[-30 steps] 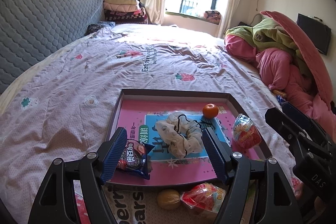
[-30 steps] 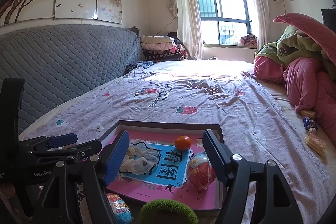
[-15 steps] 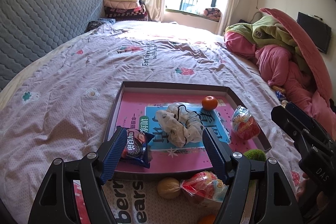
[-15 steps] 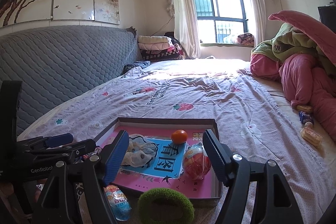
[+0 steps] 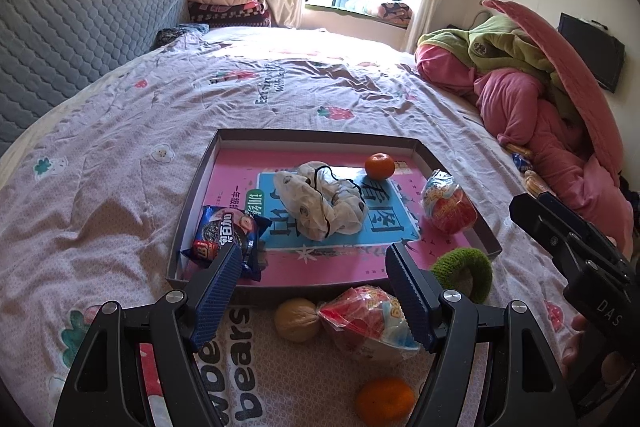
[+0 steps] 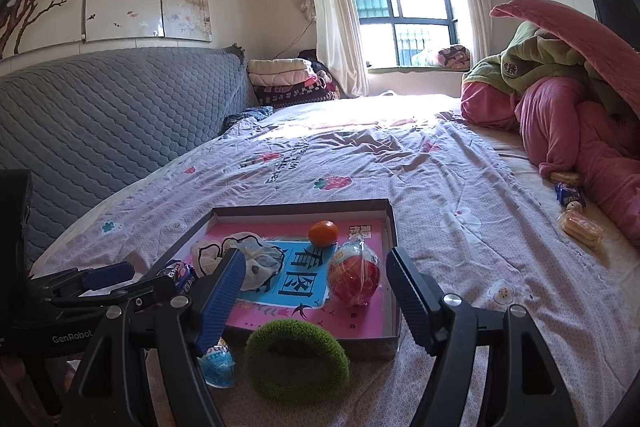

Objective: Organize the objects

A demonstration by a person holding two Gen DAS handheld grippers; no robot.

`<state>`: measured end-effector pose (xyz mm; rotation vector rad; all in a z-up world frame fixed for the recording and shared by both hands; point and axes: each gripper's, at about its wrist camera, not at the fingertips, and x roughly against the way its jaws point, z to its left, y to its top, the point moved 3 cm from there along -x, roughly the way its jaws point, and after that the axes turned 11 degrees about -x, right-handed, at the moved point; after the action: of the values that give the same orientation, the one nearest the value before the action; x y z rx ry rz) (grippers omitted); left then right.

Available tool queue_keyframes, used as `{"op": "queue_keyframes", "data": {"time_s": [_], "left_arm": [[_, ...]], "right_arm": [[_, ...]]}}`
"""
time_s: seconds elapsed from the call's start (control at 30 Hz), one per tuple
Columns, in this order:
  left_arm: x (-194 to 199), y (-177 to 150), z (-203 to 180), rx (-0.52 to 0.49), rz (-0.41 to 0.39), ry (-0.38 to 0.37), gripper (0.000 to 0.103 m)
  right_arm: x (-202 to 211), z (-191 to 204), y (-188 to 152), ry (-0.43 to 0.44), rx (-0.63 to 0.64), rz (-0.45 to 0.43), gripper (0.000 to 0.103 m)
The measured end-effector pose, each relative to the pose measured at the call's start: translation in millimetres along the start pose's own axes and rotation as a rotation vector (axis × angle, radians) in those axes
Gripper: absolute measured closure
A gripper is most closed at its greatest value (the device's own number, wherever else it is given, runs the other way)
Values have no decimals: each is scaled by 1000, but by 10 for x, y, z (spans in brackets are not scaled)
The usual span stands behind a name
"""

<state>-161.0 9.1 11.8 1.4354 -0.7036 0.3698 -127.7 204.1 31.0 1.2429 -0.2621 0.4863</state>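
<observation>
roughly half done: four items in tray (image 5: 188, 195), walnut (image 5: 297, 319), snack bag (image 5: 368, 319), orange (image 5: 385, 398), green ring (image 6: 296, 359) still outside, both tongs apart, empty

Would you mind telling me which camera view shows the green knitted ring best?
The right wrist view is best: the green knitted ring lies whole and close between the open right gripper fingers, just outside the tray. The left wrist view shows the ring partly hidden behind one left gripper finger.

A tray (image 5: 192, 187) sits on the bed (image 5: 120, 115), holding a tangerine (image 5: 379, 165) at its back; a scrunchie (image 5: 464, 273) lies just before it.
</observation>
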Motion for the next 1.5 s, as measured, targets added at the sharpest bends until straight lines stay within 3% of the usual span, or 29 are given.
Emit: {"op": "queue_keyframes", "data": {"time_s": [0.6,0.9,1.5], "left_arm": [[-100,-139,-214,-28,69,-29,28],[-170,-190,-299,-74,99,2,28],[-163,-345,-398,-122,133,12,25]], "right_arm": [[-17,-159,-212,-69,-27,97,31],[-152,-189,-361,-121,2,183,31],[-277,-206,-462,-151,24,248,31]]}}
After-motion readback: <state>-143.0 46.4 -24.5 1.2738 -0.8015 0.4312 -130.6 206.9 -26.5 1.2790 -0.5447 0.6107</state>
